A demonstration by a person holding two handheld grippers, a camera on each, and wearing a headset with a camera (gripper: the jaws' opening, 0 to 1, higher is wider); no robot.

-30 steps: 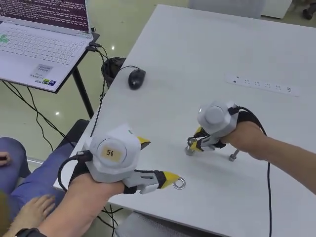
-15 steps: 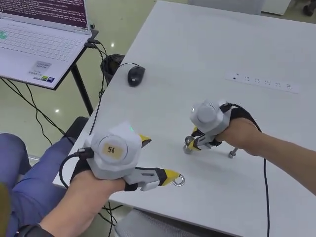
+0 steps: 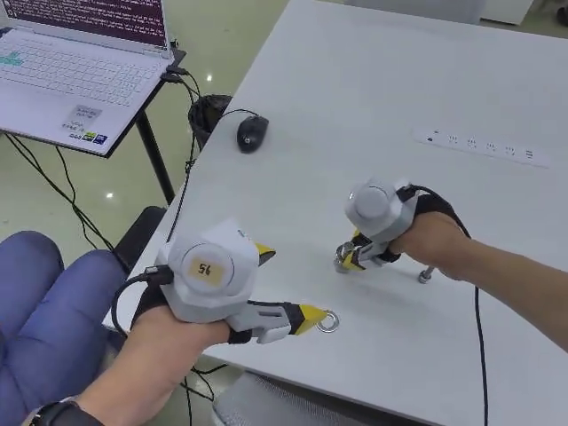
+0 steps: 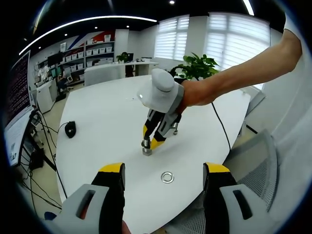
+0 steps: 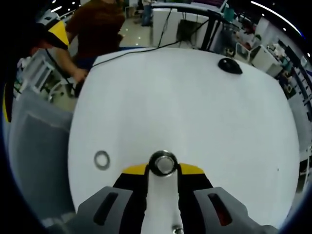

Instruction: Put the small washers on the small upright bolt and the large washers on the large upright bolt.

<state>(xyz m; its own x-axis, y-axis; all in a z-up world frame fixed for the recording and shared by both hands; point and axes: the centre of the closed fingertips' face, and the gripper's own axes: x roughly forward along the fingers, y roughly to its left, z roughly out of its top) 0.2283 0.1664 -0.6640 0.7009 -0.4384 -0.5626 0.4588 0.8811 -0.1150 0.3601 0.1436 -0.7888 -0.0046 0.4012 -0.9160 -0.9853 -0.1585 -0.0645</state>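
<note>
Pinching a washer (image 5: 151, 164), right gripper (image 5: 163, 169) hides it from head view

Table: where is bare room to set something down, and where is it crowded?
Free: the patch between mouse and power strip. Crowded: the near edge, with the right gripper holding a large washer at the large bolt, the small bolt beside it, and a loose washer before the left gripper.
</note>
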